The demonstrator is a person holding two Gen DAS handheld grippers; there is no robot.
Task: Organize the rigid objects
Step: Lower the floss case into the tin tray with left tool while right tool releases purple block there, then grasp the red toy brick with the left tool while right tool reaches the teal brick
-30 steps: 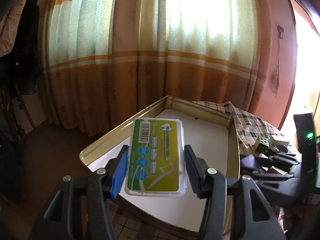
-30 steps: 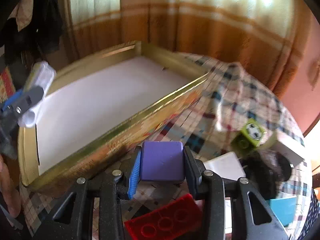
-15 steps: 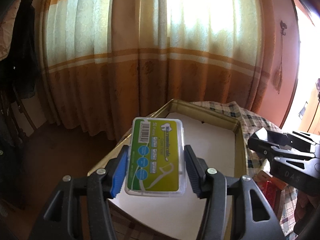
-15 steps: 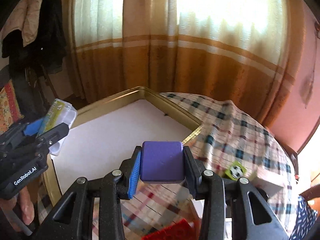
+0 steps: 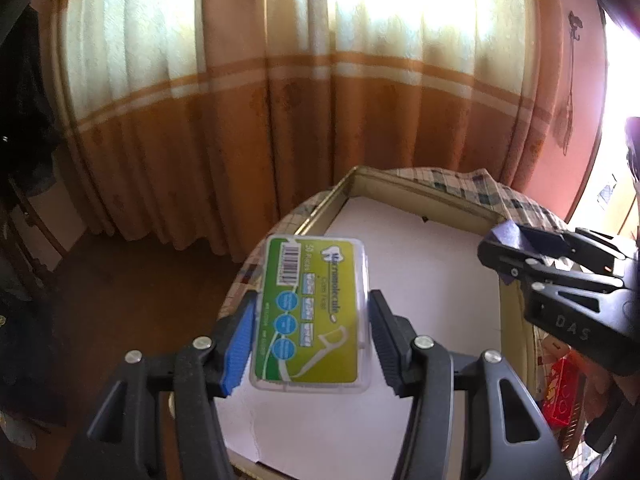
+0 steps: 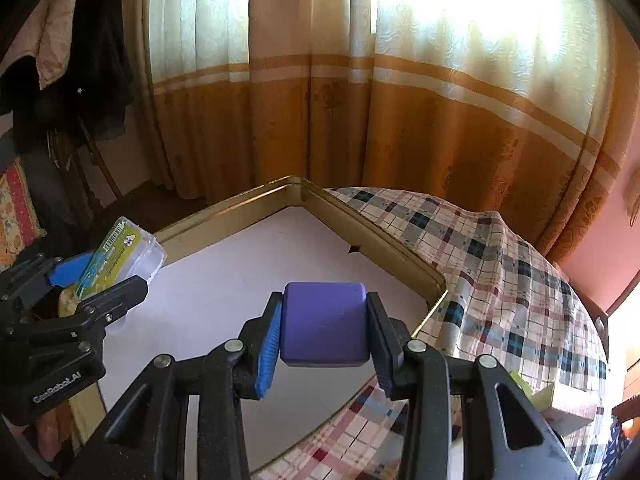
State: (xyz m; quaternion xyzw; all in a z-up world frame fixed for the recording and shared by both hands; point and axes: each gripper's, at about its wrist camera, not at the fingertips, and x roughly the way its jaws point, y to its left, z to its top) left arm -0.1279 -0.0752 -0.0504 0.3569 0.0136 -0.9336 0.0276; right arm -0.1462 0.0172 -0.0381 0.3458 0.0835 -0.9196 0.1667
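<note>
Left gripper point(image 5: 310, 338): pinching a clear floss-pick box point(image 5: 310, 316) by its long sides; label up, long axis running away along the fingers, near end between the pads point(image 5: 238, 348), far end sticking out past them.
Right gripper point(image 6: 323, 332): clamped on a purple block point(image 6: 323, 324), squarish, held flat by its left and right faces.
Red brick point(image 5: 560, 392): on the cloth to the right of the tray's right wall, near; not in hand.
Tray point(image 6: 374, 232): shallow gold-rimmed tin with a bare white floor, lying on the plaid cloth point(image 6: 500, 264). Nothing sits in it that I can see.
Key relation: both loads hang above the tray. Floss-pick box over the near-left part, block over the near-right part just inside the right rim; the drop spot lies straight below each, so neither hand is clearly nearer.
Spacing: the two grippers are near each other but apart, each showing in the other's view.
Judgement: next step is probably lowering and letting go; laying the box's long axis along a tray wall would keep things tidy.
Risk: the heads crowding each other on the way down.
Far: orange and cream curtains point(image 6: 400, 100), backlit.
</note>
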